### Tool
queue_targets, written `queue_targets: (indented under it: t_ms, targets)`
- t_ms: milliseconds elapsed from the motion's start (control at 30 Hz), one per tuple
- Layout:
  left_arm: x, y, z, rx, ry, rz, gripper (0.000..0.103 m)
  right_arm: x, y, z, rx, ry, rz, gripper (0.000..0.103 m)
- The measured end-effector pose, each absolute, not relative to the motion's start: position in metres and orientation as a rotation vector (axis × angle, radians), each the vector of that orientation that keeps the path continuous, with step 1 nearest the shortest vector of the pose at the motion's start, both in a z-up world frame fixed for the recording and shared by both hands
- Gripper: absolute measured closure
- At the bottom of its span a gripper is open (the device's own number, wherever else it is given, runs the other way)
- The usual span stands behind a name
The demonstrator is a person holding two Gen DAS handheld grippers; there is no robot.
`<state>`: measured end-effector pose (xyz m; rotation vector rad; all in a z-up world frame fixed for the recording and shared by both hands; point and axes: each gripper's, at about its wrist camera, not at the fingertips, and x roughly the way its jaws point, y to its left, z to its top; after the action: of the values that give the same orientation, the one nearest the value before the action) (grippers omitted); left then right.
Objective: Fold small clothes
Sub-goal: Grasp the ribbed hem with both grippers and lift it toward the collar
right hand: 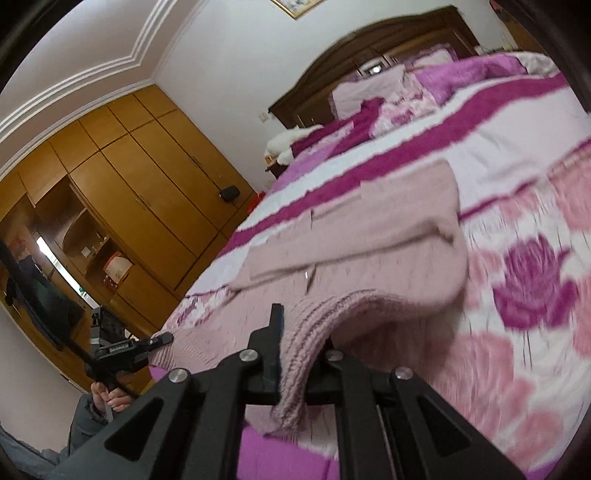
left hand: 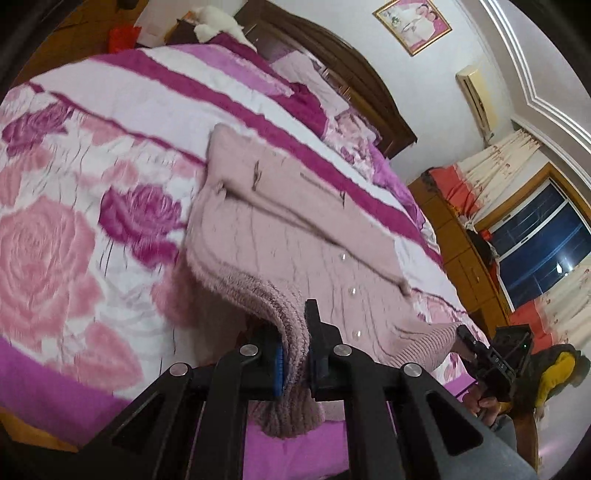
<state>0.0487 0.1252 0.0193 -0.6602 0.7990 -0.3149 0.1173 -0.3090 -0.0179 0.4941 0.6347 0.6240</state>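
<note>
A pale pink knitted cardigan [left hand: 280, 229] with small pearly buttons lies on the floral bedspread [left hand: 74, 229], its sleeves folded across the body. My left gripper [left hand: 295, 354] is shut on one corner of its ribbed hem, which hangs lifted off the bed. The right gripper [left hand: 467, 338] shows at the right of that view, clamped on the hem's other corner. In the right wrist view the cardigan [right hand: 369, 236] stretches ahead, and my right gripper [right hand: 299, 350] pinches the ribbed hem between its pads. The left gripper [right hand: 162, 338] grips the far corner there, with a hand under it.
A dark wooden headboard [left hand: 354, 62] and pillows [right hand: 373, 96] close the bed's far end. A wooden wardrobe [right hand: 140, 177] stands on one side, a window [left hand: 546, 236] with curtains and an orange cabinet on the other. A framed picture [left hand: 412, 26] hangs on the wall.
</note>
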Motion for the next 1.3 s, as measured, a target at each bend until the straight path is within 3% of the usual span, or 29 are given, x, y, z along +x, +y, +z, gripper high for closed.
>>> queue_targets:
  t_ms: [733,1300]
  targets:
    - [0.141,0.123,0.048,-0.619,0.69,-0.287,0.103,0.201,-0.306,-0.003,0.568,0.486,0.605,0.097]
    - [0.206,0.123,0.054,-0.592,0.642,-0.286,0.103,0.264,-0.301,-0.004,0.585,0.475,0.598,0.097]
